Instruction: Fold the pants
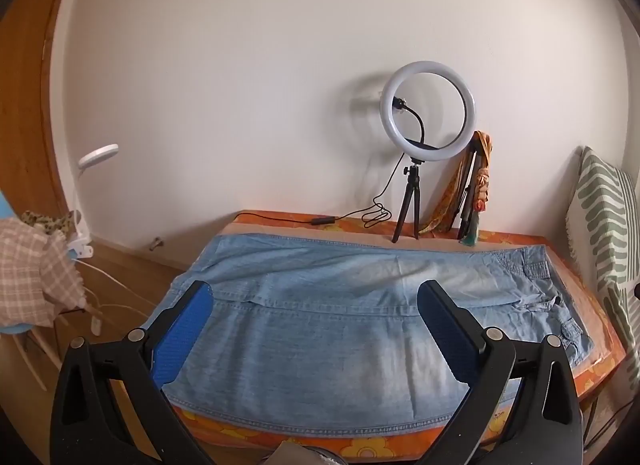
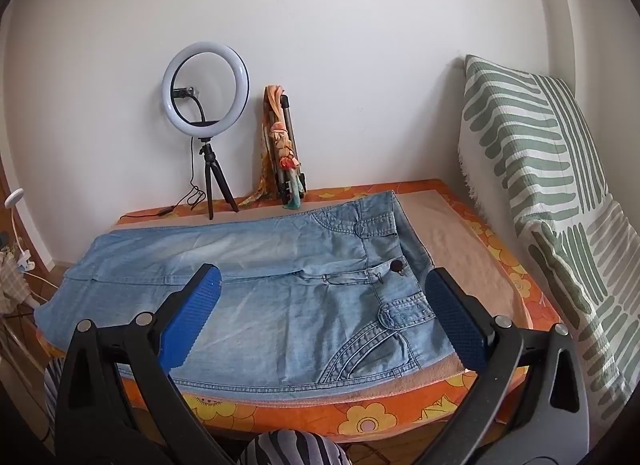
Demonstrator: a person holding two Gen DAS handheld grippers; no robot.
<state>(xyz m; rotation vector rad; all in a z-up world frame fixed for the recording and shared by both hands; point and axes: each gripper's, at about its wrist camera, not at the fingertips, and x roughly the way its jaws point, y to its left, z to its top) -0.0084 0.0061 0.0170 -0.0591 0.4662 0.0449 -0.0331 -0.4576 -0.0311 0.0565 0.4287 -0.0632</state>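
Observation:
Light blue denim pants [image 1: 320, 313] lie spread flat on a table with an orange flowered cloth [image 1: 360, 445], legs to the left and waistband to the right. My left gripper [image 1: 316, 293] is open and empty, held above the leg part near the front edge. In the right wrist view the pants [image 2: 280, 277] show their waistband with a dark button [image 2: 397, 265]. My right gripper [image 2: 324, 277] is open and empty, held above the waist part near the front edge.
A ring light on a small tripod [image 1: 428, 113] stands at the back of the table with its cable, next to a folded tripod wrapped in a scarf [image 1: 476, 189]. A green striped cushion [image 2: 552, 193] leans at the right. A chair with checked cloth [image 1: 32, 265] stands at the left.

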